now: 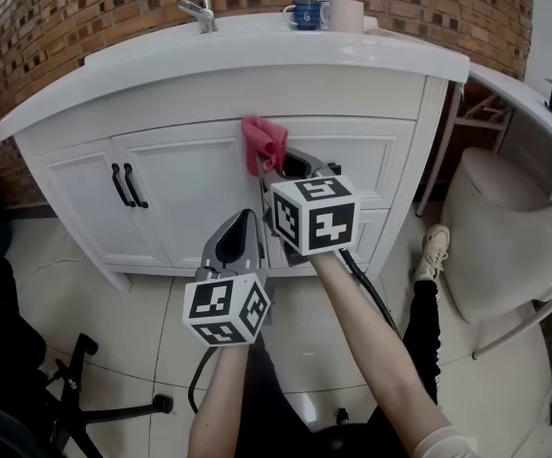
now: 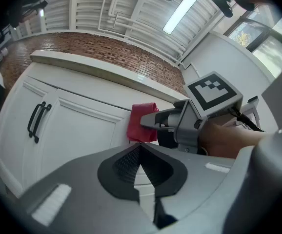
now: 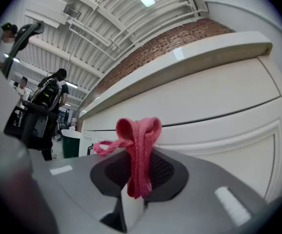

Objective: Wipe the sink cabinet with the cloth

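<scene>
Pink cloth point(image 1: 264, 144) pinched in right claw point(image 1: 274, 175), against cabinet point(image 1: 180, 189) front under countertop point(image 1: 257, 60) edge; left claw point(image 2: 140, 149) pressed together, empty, lower.

cloth point(image 1: 264, 144) against sink cabinet point(image 1: 185, 175) front, right gripper point(image 1: 276, 170) just below it, left gripper point(image 1: 246, 216) lower left, cups point(image 1: 307, 13) on top

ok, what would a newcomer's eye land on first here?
The red cloth stands out, pinched in the right gripper's jaws and held against the white cabinet, near the top of its front. The left gripper hangs lower and nearer the person, jaws shut on nothing. Black door handles mark the cabinet's left doors.
</scene>
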`<act>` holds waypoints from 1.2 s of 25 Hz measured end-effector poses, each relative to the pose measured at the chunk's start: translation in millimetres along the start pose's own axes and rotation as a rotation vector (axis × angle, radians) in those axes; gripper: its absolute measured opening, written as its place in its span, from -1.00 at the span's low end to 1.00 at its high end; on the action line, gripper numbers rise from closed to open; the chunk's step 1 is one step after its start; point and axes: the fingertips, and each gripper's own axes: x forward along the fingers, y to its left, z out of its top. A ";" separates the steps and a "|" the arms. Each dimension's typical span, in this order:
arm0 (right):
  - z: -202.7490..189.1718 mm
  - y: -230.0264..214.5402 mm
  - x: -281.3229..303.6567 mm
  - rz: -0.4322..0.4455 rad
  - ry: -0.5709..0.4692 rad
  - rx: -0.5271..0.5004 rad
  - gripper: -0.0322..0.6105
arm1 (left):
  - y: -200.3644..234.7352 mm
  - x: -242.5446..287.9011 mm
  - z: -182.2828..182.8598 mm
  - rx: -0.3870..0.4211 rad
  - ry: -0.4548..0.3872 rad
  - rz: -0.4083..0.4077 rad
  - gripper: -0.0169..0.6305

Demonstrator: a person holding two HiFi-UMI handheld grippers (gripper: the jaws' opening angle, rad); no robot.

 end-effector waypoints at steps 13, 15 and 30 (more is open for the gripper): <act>-0.1 -214.9 -127.9 -0.342 -0.001 0.020 -0.72 | -81.2 57.3 -54.2 -0.045 0.053 -0.072 -0.92; -3.2 -238.2 -147.0 -0.375 0.007 0.016 -0.72 | -99.5 66.3 -58.7 -0.047 0.059 -0.083 -0.92; -53.9 -33.7 -46.8 0.001 0.013 0.051 -0.72 | -4.4 23.1 -43.3 0.056 0.073 0.067 -0.92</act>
